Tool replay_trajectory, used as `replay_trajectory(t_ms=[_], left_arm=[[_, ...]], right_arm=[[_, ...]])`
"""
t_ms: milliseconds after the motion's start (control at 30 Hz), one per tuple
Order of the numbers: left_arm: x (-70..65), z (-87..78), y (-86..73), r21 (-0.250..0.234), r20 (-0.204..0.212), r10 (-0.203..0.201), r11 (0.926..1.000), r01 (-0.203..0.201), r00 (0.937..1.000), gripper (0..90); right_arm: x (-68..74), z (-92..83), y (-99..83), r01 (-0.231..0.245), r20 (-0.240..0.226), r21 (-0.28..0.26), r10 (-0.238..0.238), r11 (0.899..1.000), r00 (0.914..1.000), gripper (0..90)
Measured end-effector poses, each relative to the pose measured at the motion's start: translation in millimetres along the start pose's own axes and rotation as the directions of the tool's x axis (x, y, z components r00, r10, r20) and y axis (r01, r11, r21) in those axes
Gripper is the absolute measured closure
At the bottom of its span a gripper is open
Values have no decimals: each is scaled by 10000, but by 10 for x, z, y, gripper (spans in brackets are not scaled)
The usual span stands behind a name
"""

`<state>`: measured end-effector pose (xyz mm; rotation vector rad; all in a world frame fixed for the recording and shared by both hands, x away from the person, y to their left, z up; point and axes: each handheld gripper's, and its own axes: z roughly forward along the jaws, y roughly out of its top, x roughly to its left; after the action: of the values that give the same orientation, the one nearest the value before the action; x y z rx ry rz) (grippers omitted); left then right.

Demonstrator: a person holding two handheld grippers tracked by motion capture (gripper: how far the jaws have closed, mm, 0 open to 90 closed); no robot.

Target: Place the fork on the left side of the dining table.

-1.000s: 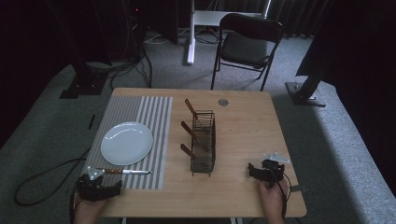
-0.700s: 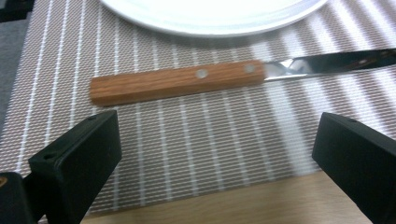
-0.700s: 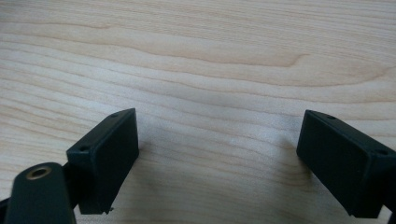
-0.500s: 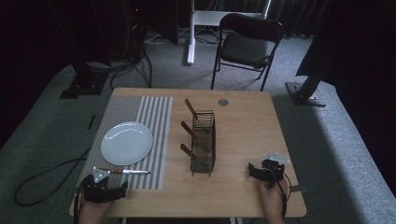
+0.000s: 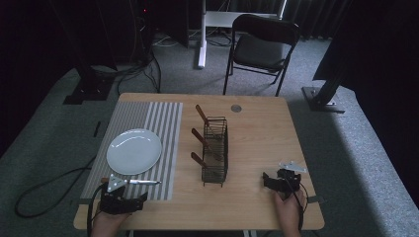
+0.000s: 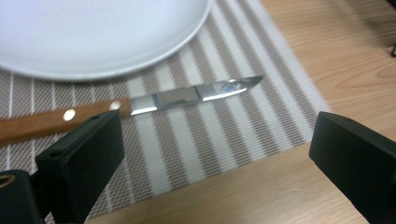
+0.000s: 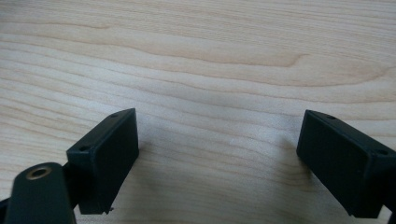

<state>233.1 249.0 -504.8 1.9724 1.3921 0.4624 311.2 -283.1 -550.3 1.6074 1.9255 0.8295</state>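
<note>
On a wooden table (image 5: 257,148), a knife (image 6: 140,102) is laid crosswise just ahead of the open left gripper (image 6: 212,154) — the nearer one — while the right gripper (image 7: 224,154) is held open, empty.

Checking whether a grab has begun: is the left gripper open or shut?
Open. In the left gripper view its jaws stand wide apart with nothing between them; the knife lies just beyond on the striped placemat.

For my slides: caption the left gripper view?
Open left gripper over striped placemat, facing a wooden-handled knife beside a white plate.
</note>
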Motion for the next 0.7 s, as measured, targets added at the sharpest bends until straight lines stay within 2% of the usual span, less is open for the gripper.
replay_trajectory(t_ms=[100,300,500,700], left_arm=[[-74,4,34,-1,375,24,10000,-24,9993,33],[-176,30,101,1,476,238,9997,-239,9986,33],[-289,-32,228,-345,982,391,9988,-359,9944,33],[-410,-67,345,-522,1207,767,9961,-708,9897,33]], right_arm=[[0,0,0,-1,0,0,1,10000,10000,124],[0,0,0,1,-1,0,-1,10000,10000,124],[0,0,0,-1,-1,1,1,10000,10000,124],[0,0,0,-4,1,1,4,10000,10000,124]])
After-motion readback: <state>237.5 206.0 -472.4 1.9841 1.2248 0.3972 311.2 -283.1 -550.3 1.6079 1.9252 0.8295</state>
